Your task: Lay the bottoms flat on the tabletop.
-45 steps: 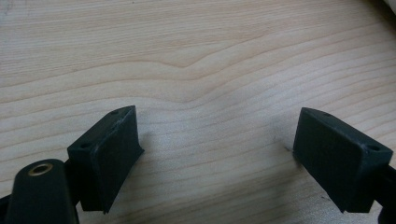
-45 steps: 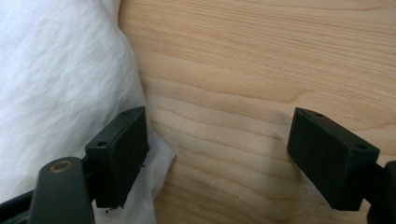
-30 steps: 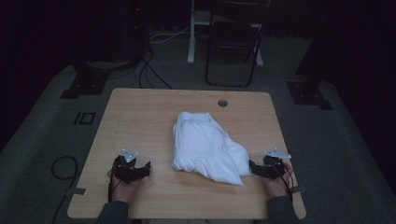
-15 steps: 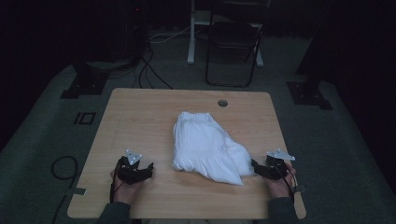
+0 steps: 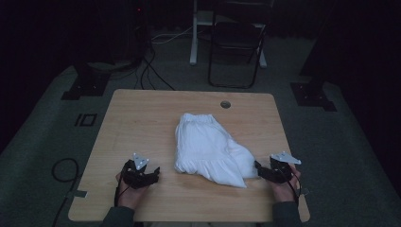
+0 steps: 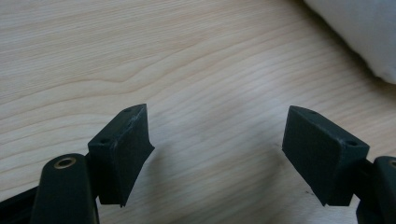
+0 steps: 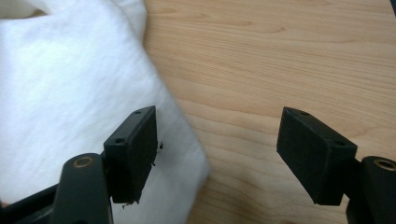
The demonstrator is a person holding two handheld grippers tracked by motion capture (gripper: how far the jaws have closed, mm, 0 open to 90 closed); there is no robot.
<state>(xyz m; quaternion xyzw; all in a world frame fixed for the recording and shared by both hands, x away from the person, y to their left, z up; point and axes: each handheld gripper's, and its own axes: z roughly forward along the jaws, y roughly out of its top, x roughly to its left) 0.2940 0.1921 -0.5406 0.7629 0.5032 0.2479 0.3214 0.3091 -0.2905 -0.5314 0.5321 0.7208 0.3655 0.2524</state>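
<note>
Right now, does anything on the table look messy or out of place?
Only the white garment: it lies bunched and unevenly folded, its lower corner trailing toward the right gripper. Nothing looks spilled or damaged.

Crumpled white garment [image 5: 208, 149] mid-table

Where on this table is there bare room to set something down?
Bare wood lies left of the white crumpled cloth on the light wooden table, up to the far edge, and between the cloth and left gripper. It is crowded where the right gripper meets the cloth.

Right gripper [image 7: 217, 154], jaws apart, over white cloth [image 7: 70, 93] edge and wooden table [image 7: 280, 56]
</note>
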